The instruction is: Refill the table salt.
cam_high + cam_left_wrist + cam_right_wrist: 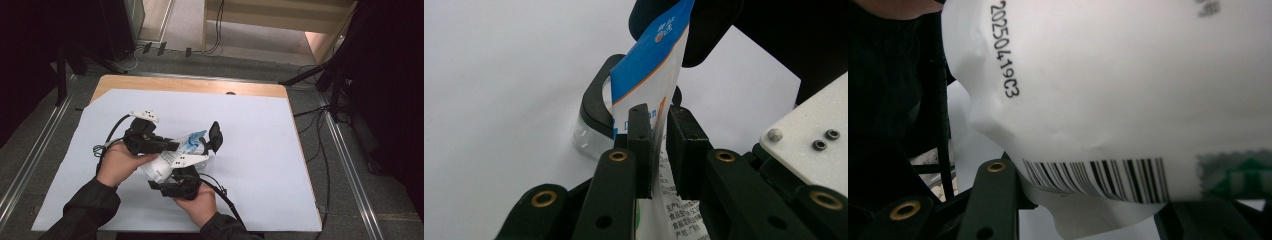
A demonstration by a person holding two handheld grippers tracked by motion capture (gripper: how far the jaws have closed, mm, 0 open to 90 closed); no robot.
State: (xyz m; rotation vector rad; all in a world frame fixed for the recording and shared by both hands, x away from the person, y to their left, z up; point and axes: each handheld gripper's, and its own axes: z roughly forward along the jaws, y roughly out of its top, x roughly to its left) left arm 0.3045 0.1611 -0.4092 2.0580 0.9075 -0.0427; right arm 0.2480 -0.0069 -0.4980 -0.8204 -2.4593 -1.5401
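Both hands are meeting low over the surface (260, 150): the left gripper (658, 145) is pinching the blue-and-white pouch (651, 70) edge between narrow fingers, the right gripper (1088, 210) is clasping its bulging white barcoded body, fingers either side

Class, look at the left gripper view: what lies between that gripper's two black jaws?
The thin top edge of the blue-and-white pouch stands between the left gripper's jaws, in the left gripper view.
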